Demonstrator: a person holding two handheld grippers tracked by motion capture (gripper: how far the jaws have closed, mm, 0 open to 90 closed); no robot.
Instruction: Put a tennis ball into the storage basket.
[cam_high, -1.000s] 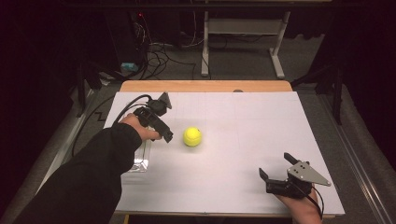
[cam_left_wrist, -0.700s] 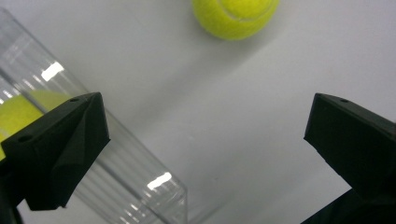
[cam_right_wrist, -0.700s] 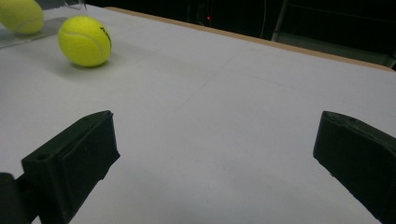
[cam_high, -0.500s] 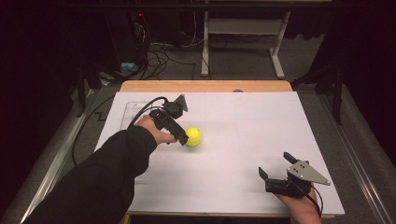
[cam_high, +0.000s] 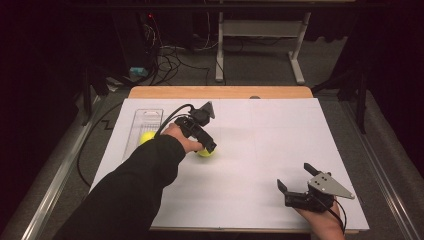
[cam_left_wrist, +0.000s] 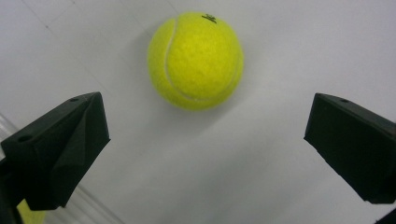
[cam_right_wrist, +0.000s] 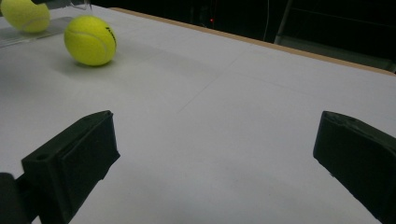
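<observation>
Two yellow balls show from above: one ball (cam_high: 205, 152) lies on the white surface (cam_high: 280, 135) under the left claw (cam_high: 209, 146), a second ball (cam_high: 146, 137) sits in a clear tray (cam_high: 145, 120). Right claw (cam_high: 295, 185) rests near the front edge, wide open, empty. Left gripper view: jaws spread wide, ball (cam_left_wrist: 195, 60) ahead between them, untouched. Right gripper view: open jaws; both balls (cam_right_wrist: 90, 40) far left.
</observation>
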